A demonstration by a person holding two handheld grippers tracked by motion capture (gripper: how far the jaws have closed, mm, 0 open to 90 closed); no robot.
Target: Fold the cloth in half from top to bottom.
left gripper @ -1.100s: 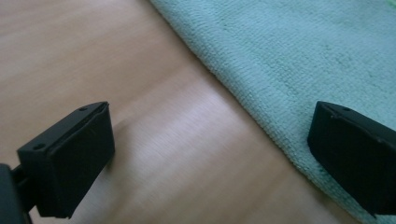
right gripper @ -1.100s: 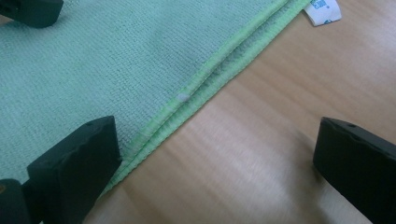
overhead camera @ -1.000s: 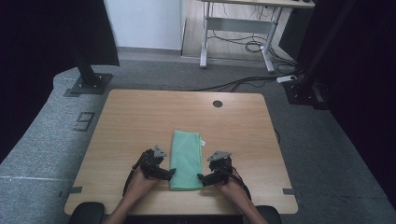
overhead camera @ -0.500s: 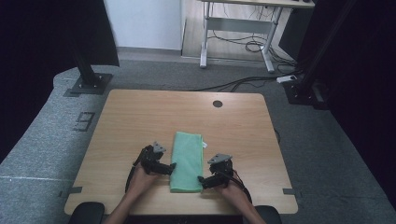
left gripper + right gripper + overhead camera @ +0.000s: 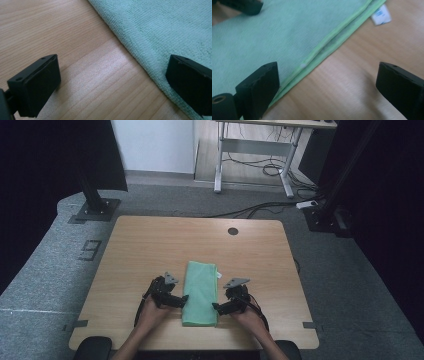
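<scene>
A folded light-green towel [image 5: 201, 292] lies lengthwise on the wooden table [image 5: 150, 245], near its front edge. My left gripper [image 5: 184, 298] sits at the towel's left edge, open. In the left gripper view the towel [image 5: 160, 32] runs under the right jaw while the left jaw hovers over bare wood [image 5: 75, 37]. My right gripper [image 5: 216, 307] is at the towel's right edge, also open. Its jaws have just been closing a little. The towel's hemmed edge [image 5: 324, 47] lies between them, not pinched. A white tag [image 5: 381, 14] sticks out at the far corner.
A dark round hole [image 5: 233, 231] marks the table's far side. A black stand base [image 5: 95, 210] sits on the grey carpet at the back left, and another base [image 5: 325, 217] with cables at the back right. A desk frame [image 5: 255, 150] stands farther behind.
</scene>
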